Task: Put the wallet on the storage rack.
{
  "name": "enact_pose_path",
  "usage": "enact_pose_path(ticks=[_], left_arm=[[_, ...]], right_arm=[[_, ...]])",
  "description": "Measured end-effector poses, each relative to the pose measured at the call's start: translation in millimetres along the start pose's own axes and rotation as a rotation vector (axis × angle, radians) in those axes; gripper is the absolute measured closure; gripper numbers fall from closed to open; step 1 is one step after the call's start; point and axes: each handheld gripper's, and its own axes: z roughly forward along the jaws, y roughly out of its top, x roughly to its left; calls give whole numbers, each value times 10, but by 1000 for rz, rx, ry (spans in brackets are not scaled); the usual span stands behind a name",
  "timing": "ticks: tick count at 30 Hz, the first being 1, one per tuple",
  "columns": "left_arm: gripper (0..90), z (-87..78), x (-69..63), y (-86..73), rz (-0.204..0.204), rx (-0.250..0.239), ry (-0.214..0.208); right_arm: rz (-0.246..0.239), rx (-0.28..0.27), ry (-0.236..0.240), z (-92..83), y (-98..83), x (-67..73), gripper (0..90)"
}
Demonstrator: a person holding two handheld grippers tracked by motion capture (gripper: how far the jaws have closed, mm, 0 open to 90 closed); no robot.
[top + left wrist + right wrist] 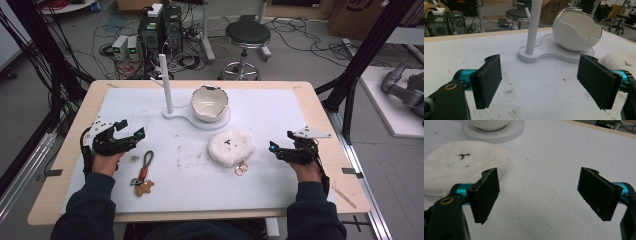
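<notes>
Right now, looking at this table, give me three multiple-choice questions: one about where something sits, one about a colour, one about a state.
1. Where does the gingerbread keychain lie?
A. near the left claw
B. inside the bowl
C. on the stool

2. What colour is the fluffy pad?
A. red
B. white
C. black

3. How do the right claw's jaws stand?
A. shut on the pad
B. shut on the rings
C. open, holding nothing

Answers: 1 A, it lies on the white mat just inward of the left hand. 2 B, the pad is white with small dark marks. 3 C, the right gripper view shows the jaws wide apart over bare mat.
</notes>
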Motion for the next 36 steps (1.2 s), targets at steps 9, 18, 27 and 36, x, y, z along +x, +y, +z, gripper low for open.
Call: enact_pose_path(ticks=[9, 18, 27, 36], left_arm=[[204, 21, -2, -6, -9, 4, -1], [221, 74, -96, -12, 12, 27, -30], [223, 99, -165, -10, 35, 35, -48], [225, 179, -249, -23, 53, 55, -68]], right_arm=[[11, 7, 8, 39, -2, -11, 181], [22, 18, 66, 100, 36, 116, 182], [53, 40, 157, 317, 74, 321, 283], [50, 192, 205, 663, 44, 409, 309]])
